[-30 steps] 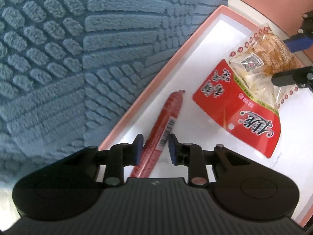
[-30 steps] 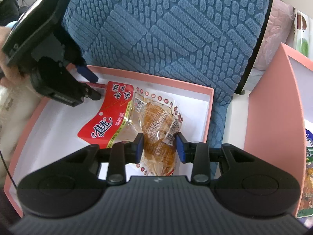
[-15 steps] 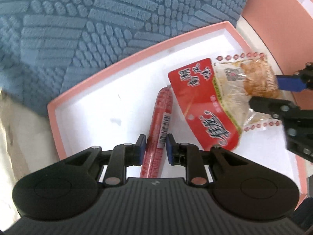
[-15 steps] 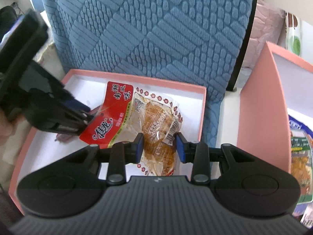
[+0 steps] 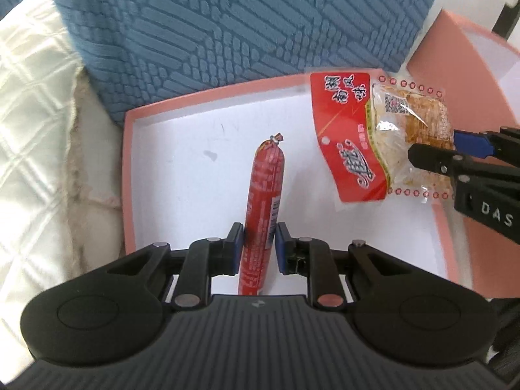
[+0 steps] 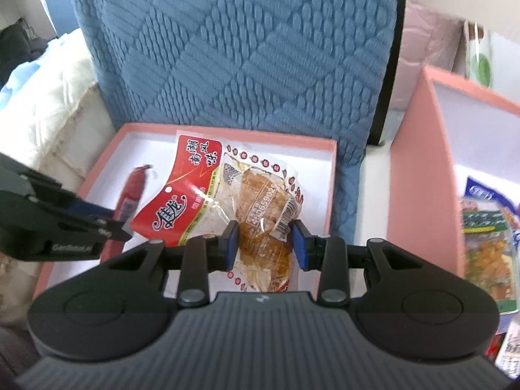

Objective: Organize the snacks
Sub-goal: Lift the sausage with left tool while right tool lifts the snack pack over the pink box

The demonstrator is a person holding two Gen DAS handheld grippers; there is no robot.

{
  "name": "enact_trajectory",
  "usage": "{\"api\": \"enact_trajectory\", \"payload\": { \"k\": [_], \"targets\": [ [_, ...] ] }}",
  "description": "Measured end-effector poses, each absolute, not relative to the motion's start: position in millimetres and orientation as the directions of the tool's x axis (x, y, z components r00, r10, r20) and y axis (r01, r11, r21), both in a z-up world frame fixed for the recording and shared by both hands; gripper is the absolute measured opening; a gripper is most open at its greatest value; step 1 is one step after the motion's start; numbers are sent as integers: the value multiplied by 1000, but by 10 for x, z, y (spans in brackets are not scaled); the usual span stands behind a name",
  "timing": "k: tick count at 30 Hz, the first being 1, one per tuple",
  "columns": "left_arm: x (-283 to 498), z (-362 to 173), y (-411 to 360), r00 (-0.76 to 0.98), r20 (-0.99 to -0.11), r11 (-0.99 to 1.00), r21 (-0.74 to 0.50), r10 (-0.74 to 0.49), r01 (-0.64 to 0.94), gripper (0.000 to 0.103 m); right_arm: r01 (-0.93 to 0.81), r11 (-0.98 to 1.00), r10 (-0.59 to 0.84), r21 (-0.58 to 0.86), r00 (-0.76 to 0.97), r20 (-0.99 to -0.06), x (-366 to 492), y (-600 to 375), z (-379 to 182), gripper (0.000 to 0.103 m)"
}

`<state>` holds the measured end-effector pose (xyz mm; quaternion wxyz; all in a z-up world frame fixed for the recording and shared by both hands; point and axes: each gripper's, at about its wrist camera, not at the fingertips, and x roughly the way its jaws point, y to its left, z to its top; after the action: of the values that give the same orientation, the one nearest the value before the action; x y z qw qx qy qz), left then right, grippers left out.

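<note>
My left gripper [image 5: 259, 247] is shut on a red sausage stick [image 5: 265, 191] and holds it above the pink-rimmed white tray [image 5: 182, 175]. My right gripper [image 6: 266, 243] is shut on a clear and red snack packet [image 6: 227, 201] with brown pieces inside, lifted over the tray's right part [image 6: 328, 175]. The packet also shows in the left wrist view [image 5: 373, 136], with the right gripper [image 5: 455, 156] at its right edge. The sausage [image 6: 133, 191] and left gripper [image 6: 100, 224] show at the left of the right wrist view.
A blue textured cushion [image 5: 243, 22] stands behind the tray. A cream quilted fabric [image 5: 35, 136] lies to the left. A second pink box [image 6: 422, 169] at the right holds more snack packets [image 6: 487, 247].
Both grippers have risen and pulled back from the tray with the sausage and the packet held. The packet hangs higher, off the tray floor.
</note>
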<state>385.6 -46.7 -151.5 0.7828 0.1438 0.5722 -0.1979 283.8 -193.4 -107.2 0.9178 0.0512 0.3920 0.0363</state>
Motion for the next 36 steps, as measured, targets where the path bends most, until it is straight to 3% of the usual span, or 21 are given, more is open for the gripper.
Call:
{"api": "enact_trajectory", "payload": {
  "k": [11,24,36],
  "targets": [
    [3569,-878,-517,325,-906,876,-93,-272,474,23,26,996,42,90,740,-671,2529,-2142,-667,38],
    [3104,83,-1225,356,-822,812,-202,-445,548,23,97,995,-60,30,800,-597,1957,-2690,47,38],
    [2662,239,-2156,288,-799,750,-281,-529,599,23,207,978,-151,27,790,-594,1493,-3417,129,38]
  ]
}}
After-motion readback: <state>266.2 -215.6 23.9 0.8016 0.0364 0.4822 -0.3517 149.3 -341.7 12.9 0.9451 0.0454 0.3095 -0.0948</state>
